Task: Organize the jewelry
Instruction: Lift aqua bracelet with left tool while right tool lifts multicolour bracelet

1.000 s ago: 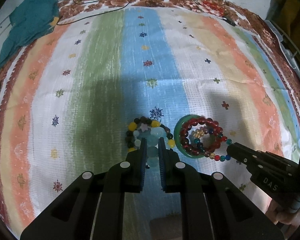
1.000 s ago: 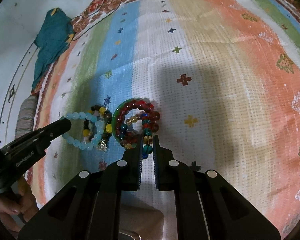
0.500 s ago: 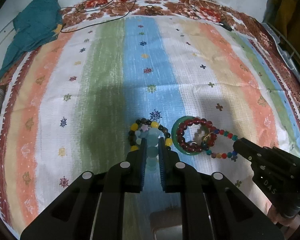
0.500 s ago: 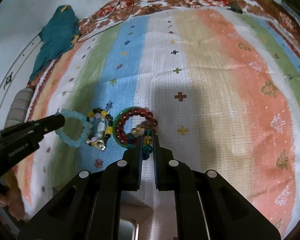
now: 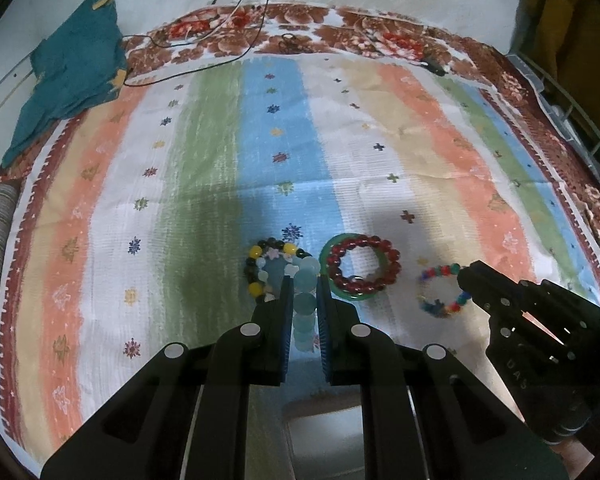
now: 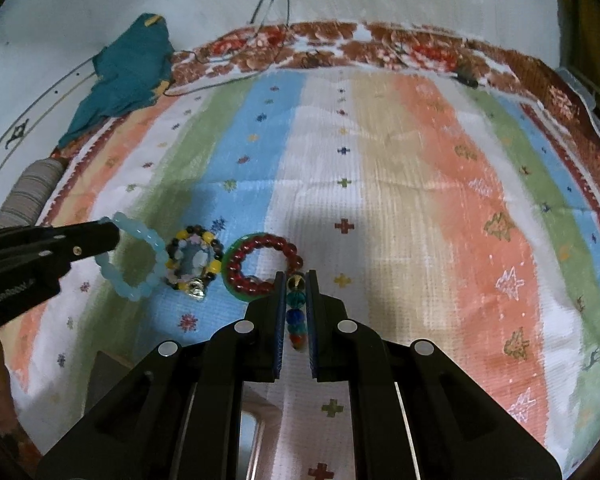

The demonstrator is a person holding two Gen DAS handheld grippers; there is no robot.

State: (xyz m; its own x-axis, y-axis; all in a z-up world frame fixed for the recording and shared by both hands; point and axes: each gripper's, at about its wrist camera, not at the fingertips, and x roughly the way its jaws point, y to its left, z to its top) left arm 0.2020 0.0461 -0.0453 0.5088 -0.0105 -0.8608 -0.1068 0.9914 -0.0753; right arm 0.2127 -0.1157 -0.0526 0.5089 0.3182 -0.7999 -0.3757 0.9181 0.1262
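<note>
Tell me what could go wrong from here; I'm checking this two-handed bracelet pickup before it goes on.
1. The left tongs pinch only a few beads of the pale blue bracelet; the round beads could slip out.
2. The blue loop hangs close to the black-and-yellow bracelet and might snag and drag it.
3. The right tongs hold the multicolour bracelet near the red bracelet on the green bangle; a swing could knock them.

5 bead bracelets [image 6: 135, 264], 1 green bangle [image 5: 342, 294], 2 grippers [image 5: 303, 280], 1 teal cloth [image 5: 72, 88]
</note>
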